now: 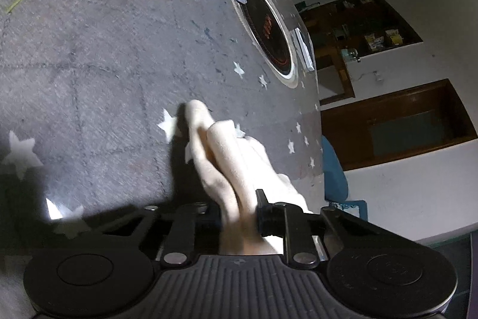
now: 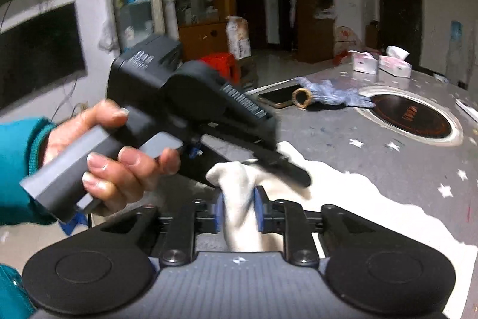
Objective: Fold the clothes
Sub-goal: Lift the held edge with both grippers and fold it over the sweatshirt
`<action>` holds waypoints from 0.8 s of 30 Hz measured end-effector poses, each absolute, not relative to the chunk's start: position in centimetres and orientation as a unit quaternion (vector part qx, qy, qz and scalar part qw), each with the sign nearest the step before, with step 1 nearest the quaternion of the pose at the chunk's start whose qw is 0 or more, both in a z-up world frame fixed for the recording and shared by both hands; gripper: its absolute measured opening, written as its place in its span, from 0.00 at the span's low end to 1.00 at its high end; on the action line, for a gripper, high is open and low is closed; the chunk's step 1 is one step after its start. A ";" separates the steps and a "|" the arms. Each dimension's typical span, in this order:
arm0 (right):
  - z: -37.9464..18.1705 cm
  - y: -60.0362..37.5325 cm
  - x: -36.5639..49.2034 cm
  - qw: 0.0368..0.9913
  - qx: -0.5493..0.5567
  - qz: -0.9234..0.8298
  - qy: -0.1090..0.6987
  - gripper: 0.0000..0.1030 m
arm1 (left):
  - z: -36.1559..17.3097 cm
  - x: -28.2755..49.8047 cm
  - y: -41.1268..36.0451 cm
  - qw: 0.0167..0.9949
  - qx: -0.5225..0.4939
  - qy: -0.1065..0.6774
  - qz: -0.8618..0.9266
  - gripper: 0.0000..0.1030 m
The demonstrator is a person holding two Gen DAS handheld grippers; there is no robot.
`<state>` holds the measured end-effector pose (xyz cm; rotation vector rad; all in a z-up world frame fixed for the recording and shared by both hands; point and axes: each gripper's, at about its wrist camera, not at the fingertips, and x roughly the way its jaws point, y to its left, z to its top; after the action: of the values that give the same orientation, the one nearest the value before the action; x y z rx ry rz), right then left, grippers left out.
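Your left gripper (image 1: 239, 214) is closed tight on a bunched fold of the cream cloth (image 1: 221, 151); the fabric rises out between its jaws in two thick rolls and lies forward onto the grey star-printed tablecloth (image 1: 89, 65). Your right gripper (image 2: 239, 214) is likewise closed on the same cream cloth (image 2: 239, 199), its blue-padded fingers (image 2: 259, 211) pressing a narrow wad that stands up in a knob above them; the jaws stay apart only by the thickness of the cloth. The rest of the garment spreads to the right of that gripper, flat on the table, its ragged edge running towards the near corner.

In the right wrist view your left hand (image 2: 119, 157) grips the grey handle of the other tool, a teal sleeve (image 2: 18, 169) at the wrist; that tool's black body tilts down towards the cloth, its tip just above the bunched fabric.

Farther back on the table lies a blue knitted glove (image 2: 334, 94) with a tan cuff, touching the rim of a round black hob (image 2: 412, 115) set into the surface; a phone (image 2: 277, 96) lies just beside the glove's cuff; two tissue boxes (image 2: 379, 65) stand near the far edge.

Both views are blurred around the cloth.
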<state>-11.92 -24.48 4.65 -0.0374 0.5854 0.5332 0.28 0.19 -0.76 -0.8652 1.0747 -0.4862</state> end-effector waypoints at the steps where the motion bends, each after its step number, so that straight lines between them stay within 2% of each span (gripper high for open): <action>1: 4.6 -25.0 -11.9 0.924 -0.013 0.254 0.287 0.22 | -0.8 0.2 0.2 0.748 -0.389 0.491 -0.221 0.20; 10: 3.6 -31.4 -11.5 0.939 0.041 0.157 0.304 0.28 | -0.2 -0.1 -0.7 0.785 -0.323 0.483 -0.215 0.20; 14: 2.8 -35.3 -10.7 0.945 0.063 0.081 0.310 0.39 | 0.3 -0.2 -1.2 0.799 -0.296 0.478 -0.214 0.20; 18: 1.5 -37.7 -9.2 0.941 0.093 0.049 0.322 0.45 | 0.7 -0.3 -1.8 0.810 -0.270 0.475 -0.213 0.20; 22: 0.2 -38.1 -8.1 0.933 0.121 0.059 0.334 0.45 | 1.2 -0.2 -2.4 0.820 -0.242 0.471 -0.215 0.20; 24: 0.1 -37.9 -7.9 0.932 0.127 0.066 0.332 0.32 | 1.6 -0.2 -2.8 0.825 -0.227 0.469 -0.217 0.20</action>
<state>-7.93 -37.87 0.12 0.2598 0.6797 0.1360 -0.20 -2.83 1.57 -0.4832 0.9969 -0.4612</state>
